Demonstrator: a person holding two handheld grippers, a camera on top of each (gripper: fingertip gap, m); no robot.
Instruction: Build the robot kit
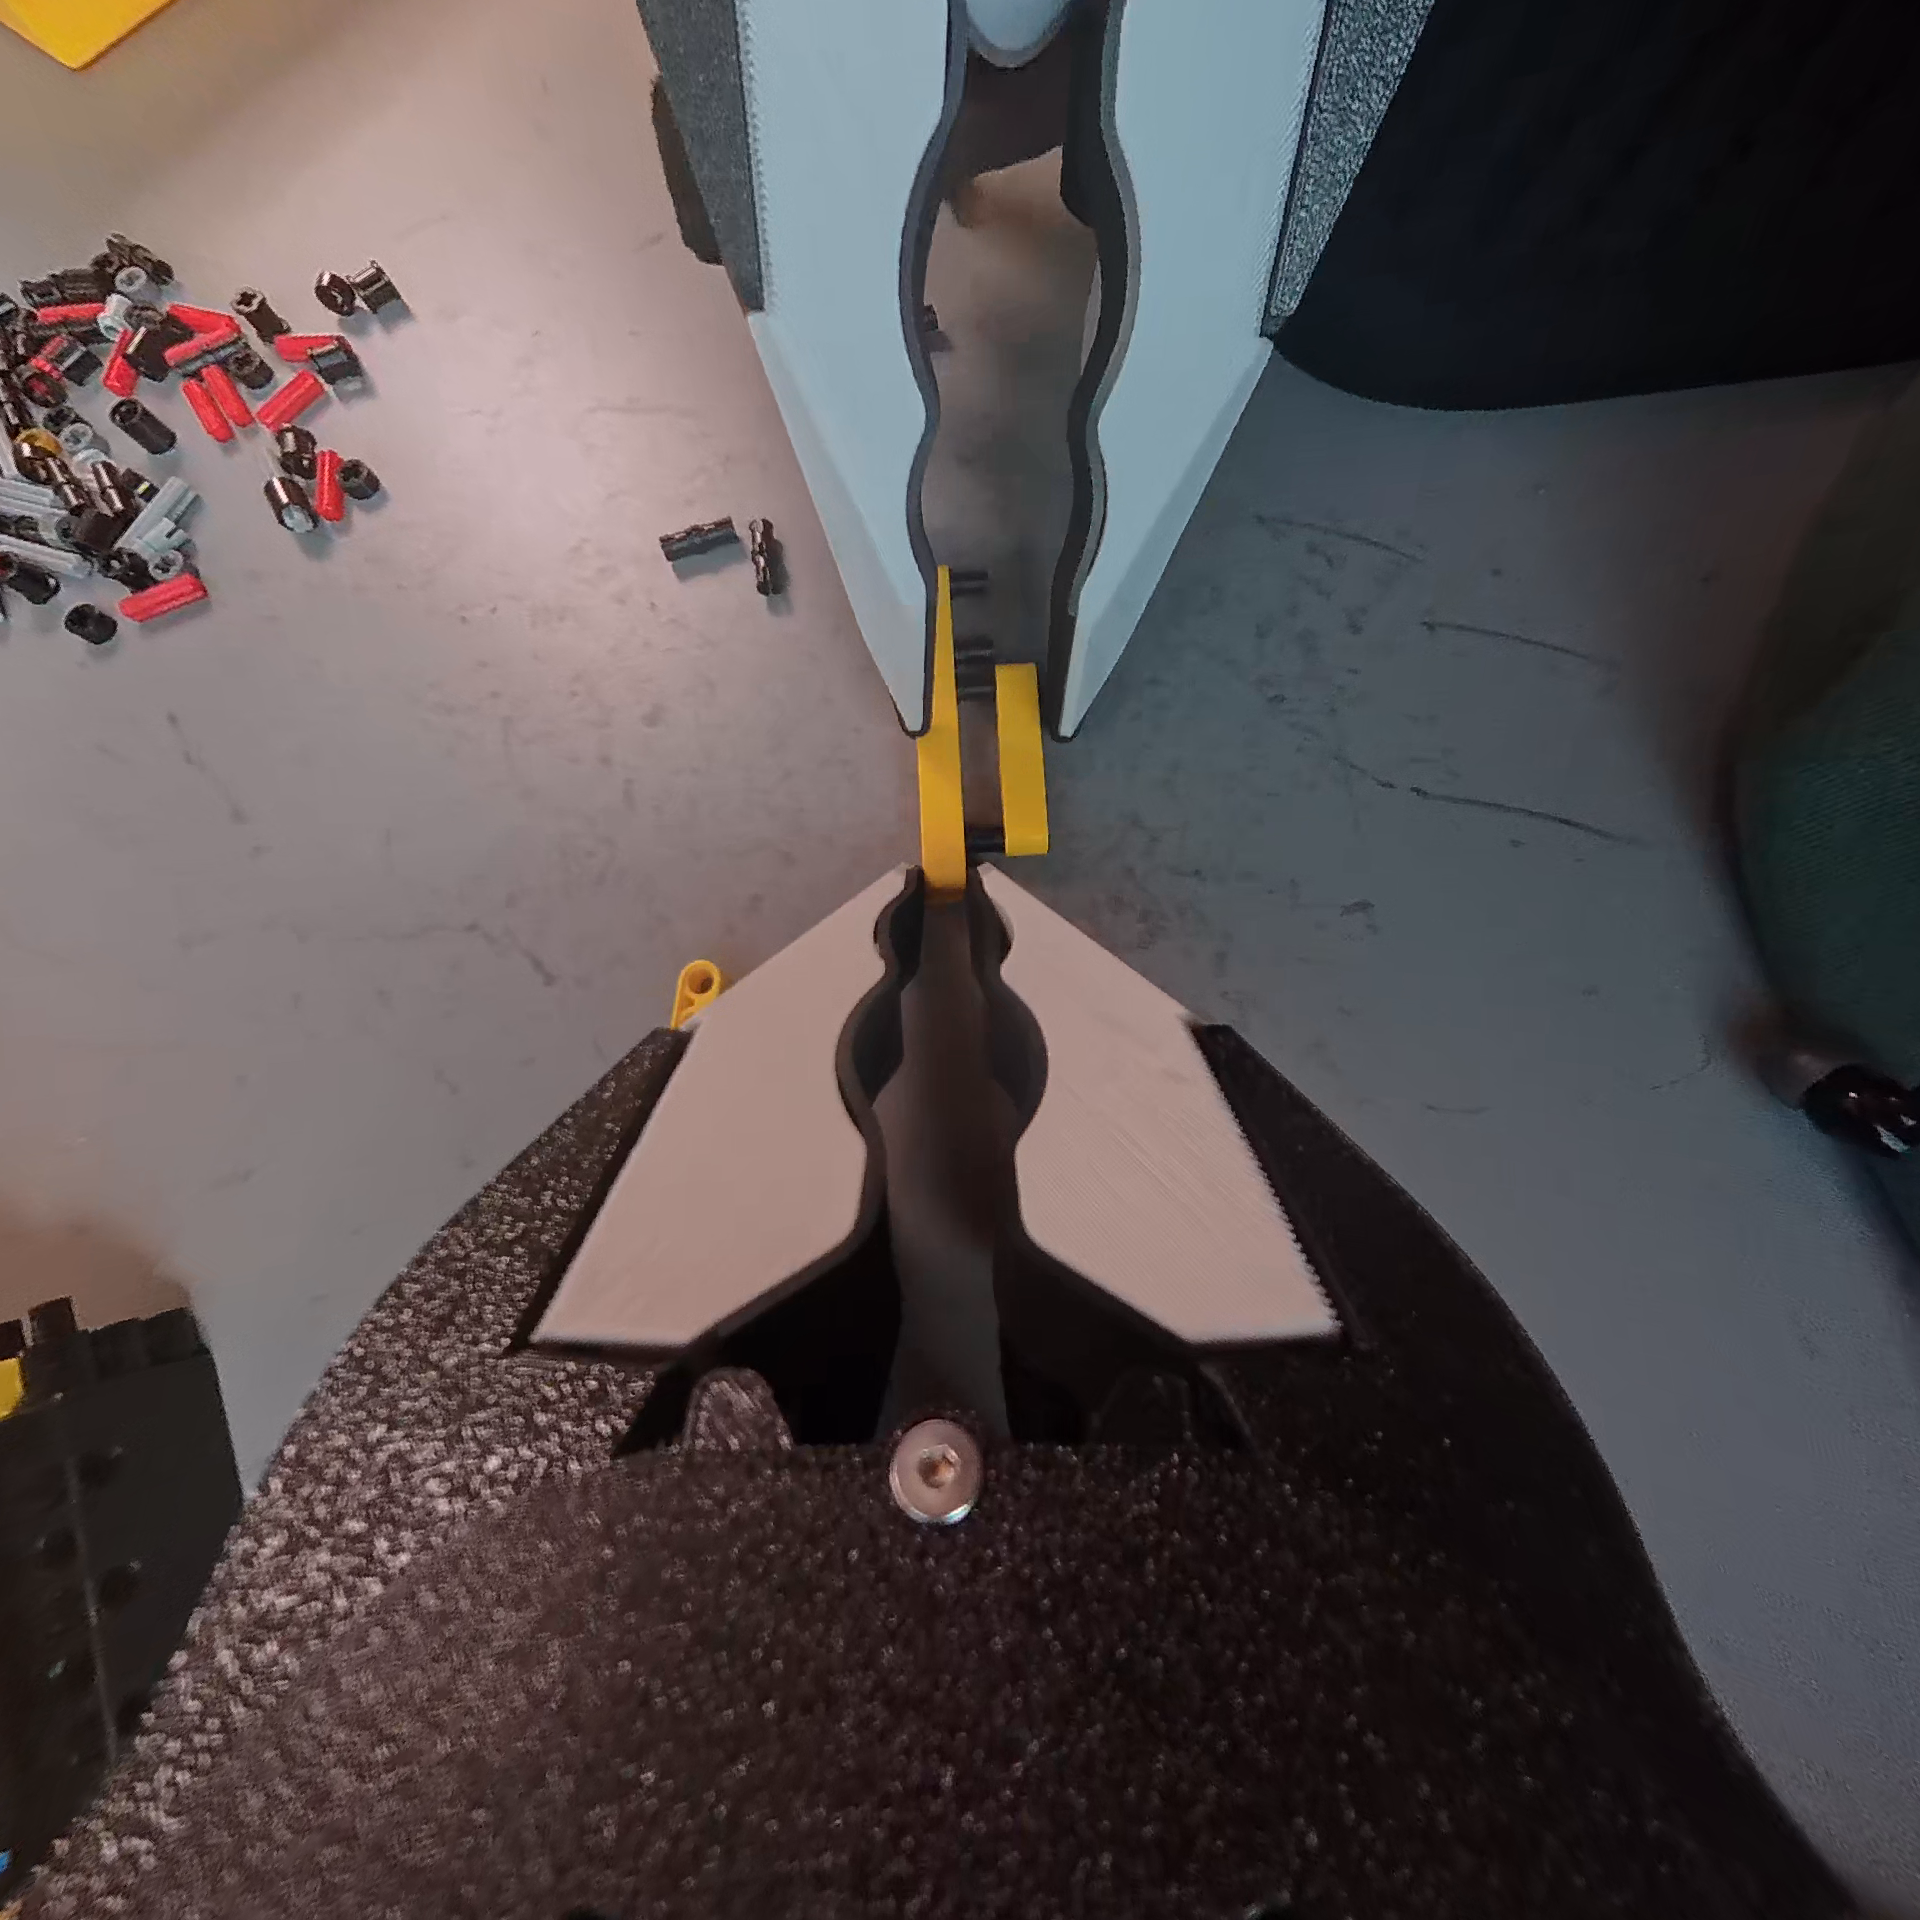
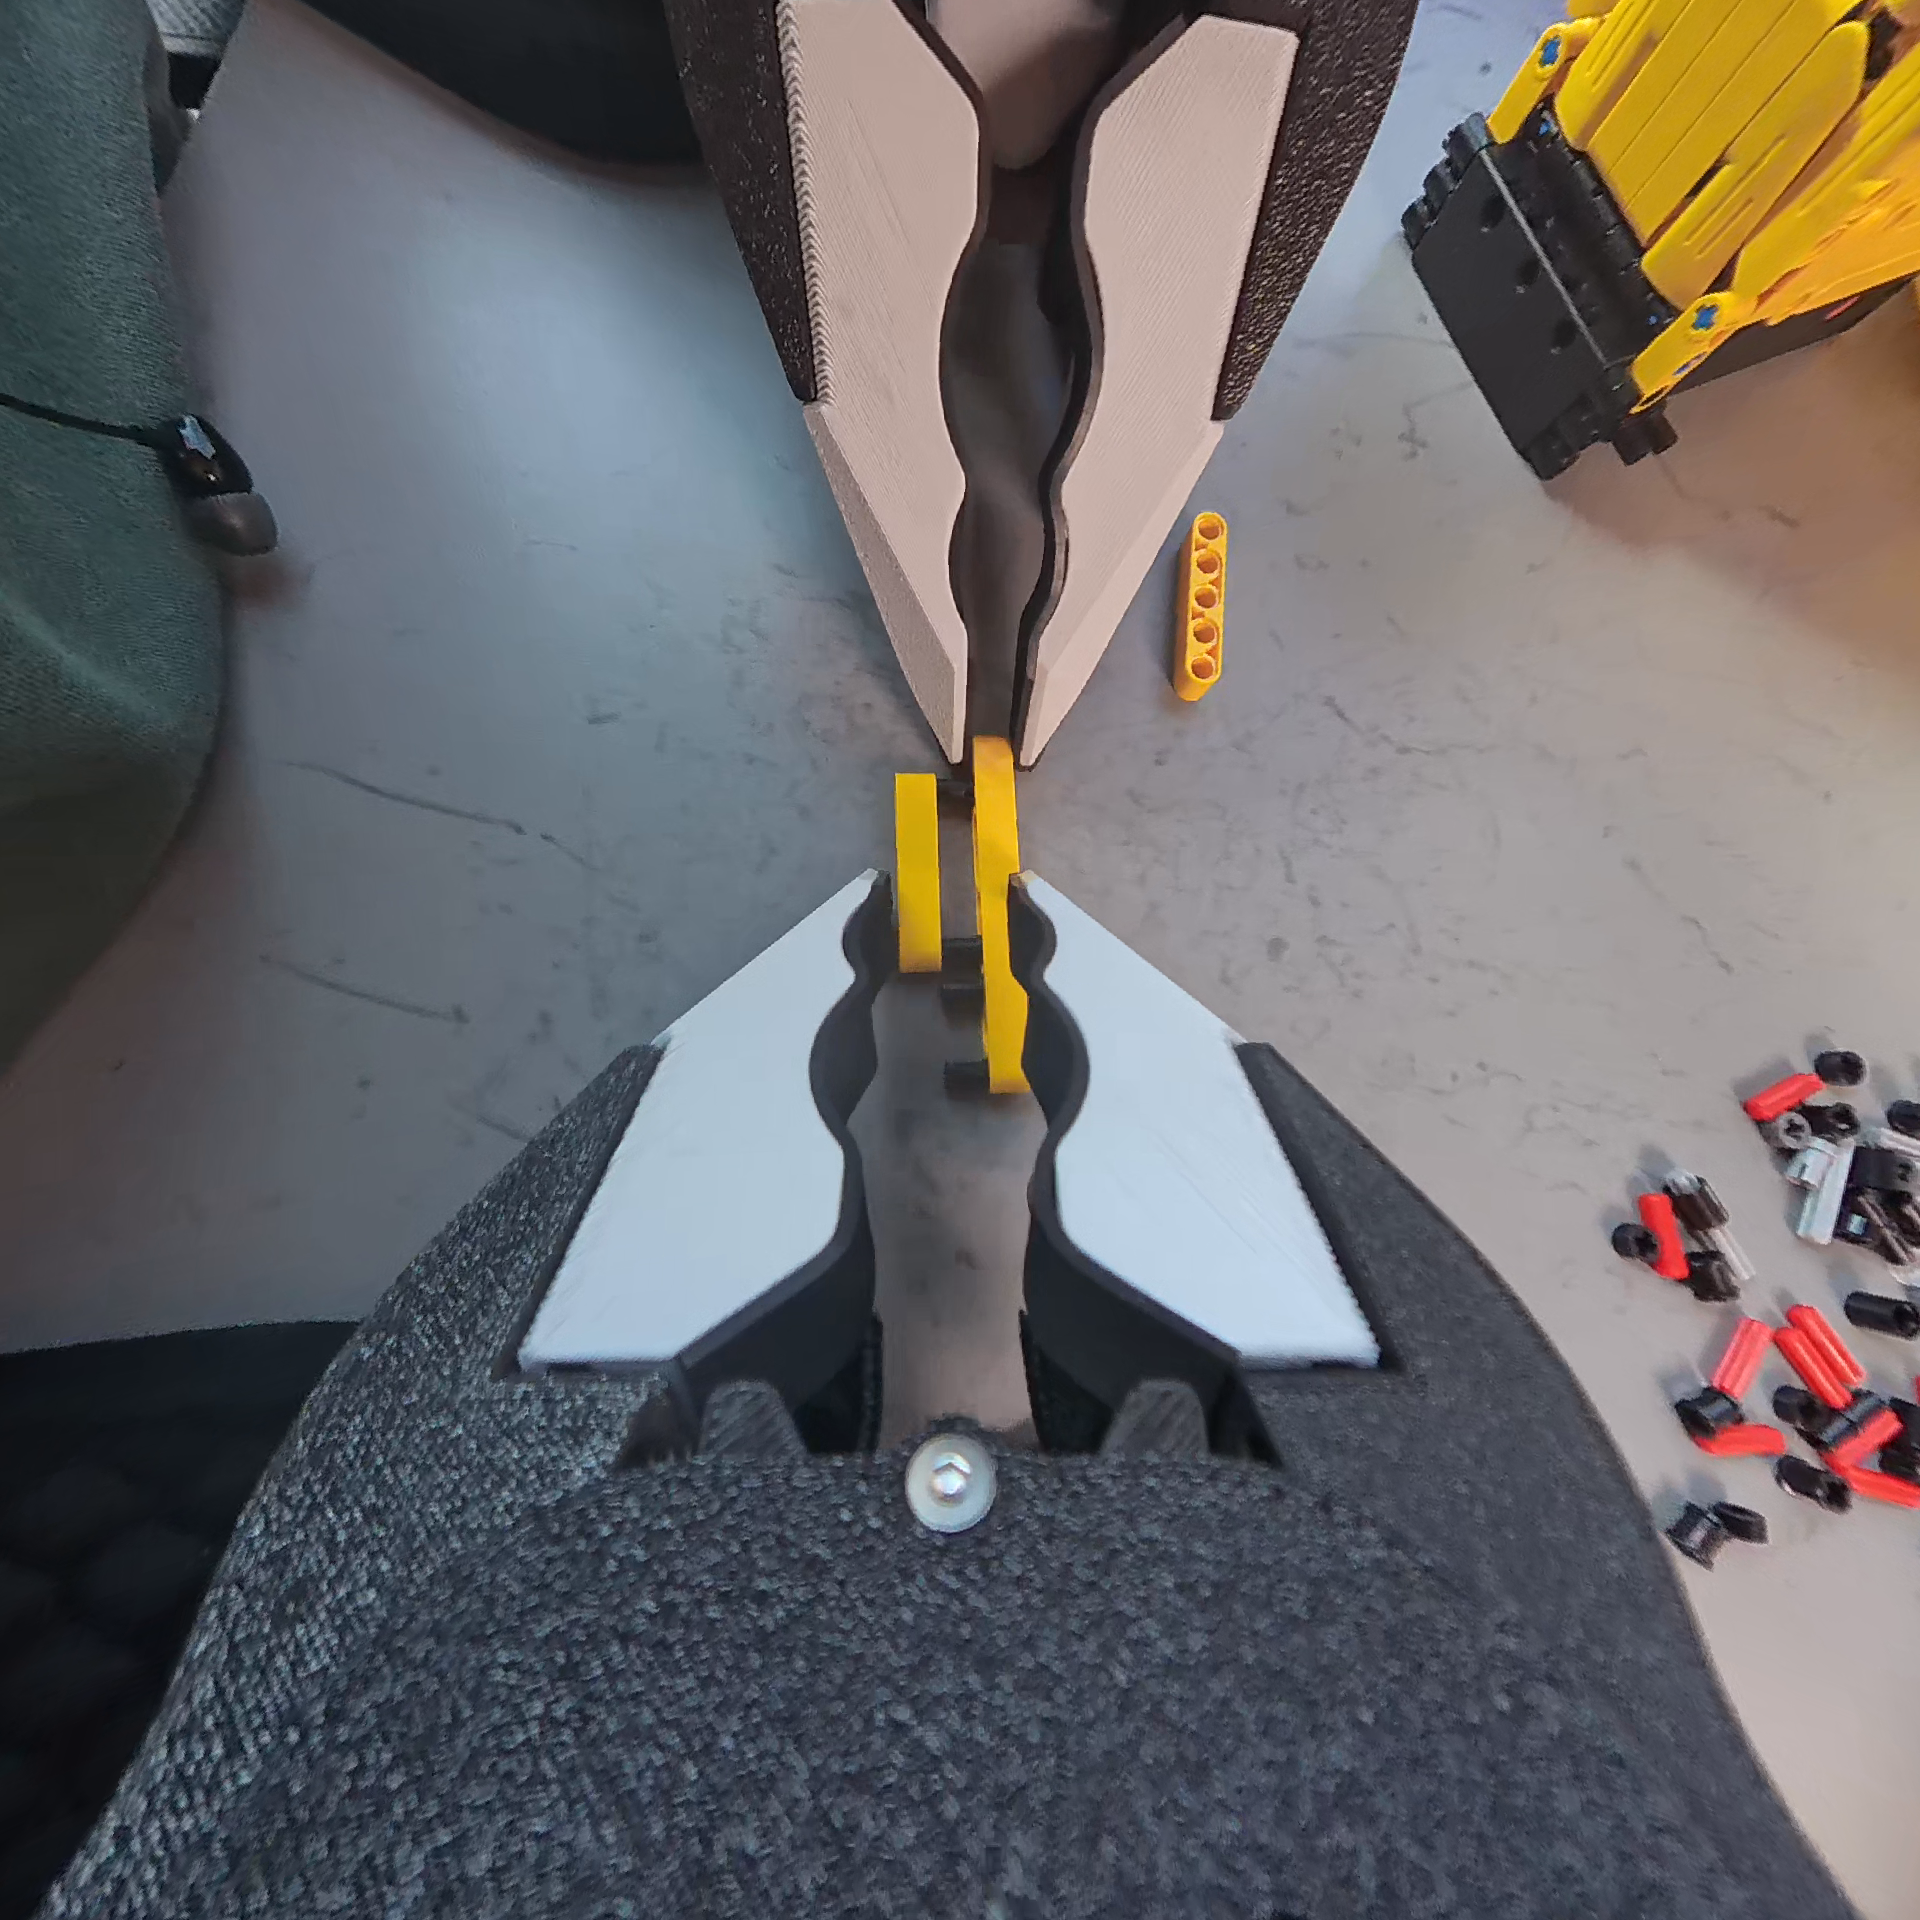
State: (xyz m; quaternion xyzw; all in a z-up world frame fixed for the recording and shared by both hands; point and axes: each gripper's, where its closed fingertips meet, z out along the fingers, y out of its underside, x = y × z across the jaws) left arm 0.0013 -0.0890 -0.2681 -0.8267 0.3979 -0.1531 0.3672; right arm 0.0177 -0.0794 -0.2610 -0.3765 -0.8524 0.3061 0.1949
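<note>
My left gripper (image 1: 945, 878) is shut on the near end of a long yellow beam (image 1: 940, 790) held edge-on above the grey table. A shorter yellow beam (image 1: 1023, 769) sits parallel beside it, joined by black pins (image 1: 977, 665). My right gripper (image 1: 987, 727) comes from the opposite side and clamps both beams together. In the right wrist view my right gripper (image 2: 951, 883) has one finger on the short beam (image 2: 916, 862) and the other on the long beam (image 2: 995, 831), with the pins (image 2: 961, 977) between. My left gripper (image 2: 987, 758) pinches the long beam's far end.
A pile of small red, black and grey pins (image 1: 156, 436) (image 2: 1829, 1299) lies on the table. Two loose black pins (image 1: 722, 540) lie near the beams. A yellow five-hole beam (image 2: 1200, 603) lies beside my left gripper. A yellow and black model (image 2: 1662, 208) stands nearby. Green fabric (image 2: 83, 520) borders the table. The tips of both grippers are at nearly the same place.
</note>
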